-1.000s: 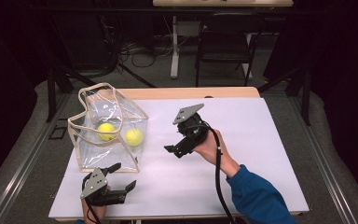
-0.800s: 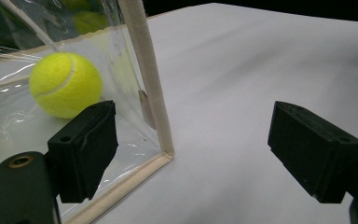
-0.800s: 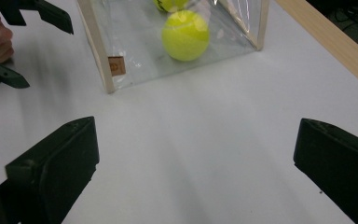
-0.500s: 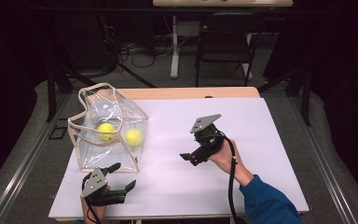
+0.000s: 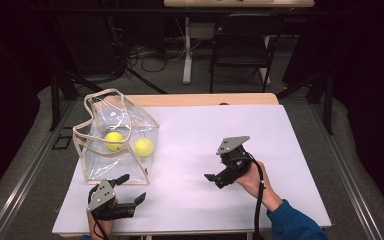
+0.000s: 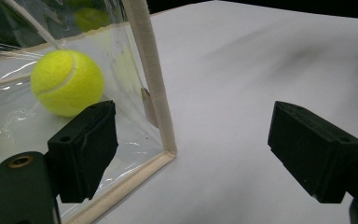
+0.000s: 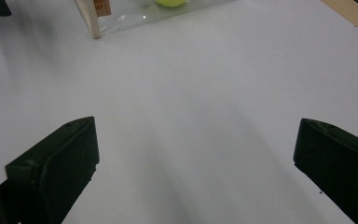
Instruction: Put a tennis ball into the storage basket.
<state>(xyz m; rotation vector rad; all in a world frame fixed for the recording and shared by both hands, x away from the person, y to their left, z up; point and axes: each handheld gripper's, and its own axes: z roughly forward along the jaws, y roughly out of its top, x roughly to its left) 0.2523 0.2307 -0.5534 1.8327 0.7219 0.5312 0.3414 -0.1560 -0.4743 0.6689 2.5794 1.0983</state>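
A clear plastic bag (image 5: 105, 162) with cream trim stands on the left of the white table. Two yellow tennis balls (image 5: 113, 141) (image 5: 144, 147) lie inside it. My left gripper (image 5: 132, 188) rests near the front edge, just in front of the bag, open. In the left gripper view its jaws straddle the bag's front corner trim (image 6: 151, 79), with one ball (image 6: 66, 83) behind the plastic. My right gripper (image 5: 214, 167) is held over the middle of the table, open and empty, pointing left toward the bag. In the right gripper view the bag's corner (image 7: 93, 18) lies far ahead.
The white tabletop (image 5: 220, 125) stretches right of the bag, with a wooden edge (image 5: 205, 99) along the far side. Beyond the table stand a black chair (image 5: 240, 45) and a desk leg (image 5: 187, 50) among floor cables.
My right gripper has drawn back from near the bag, moving right and toward the front of the table. The left gripper, bag and balls have stayed put.
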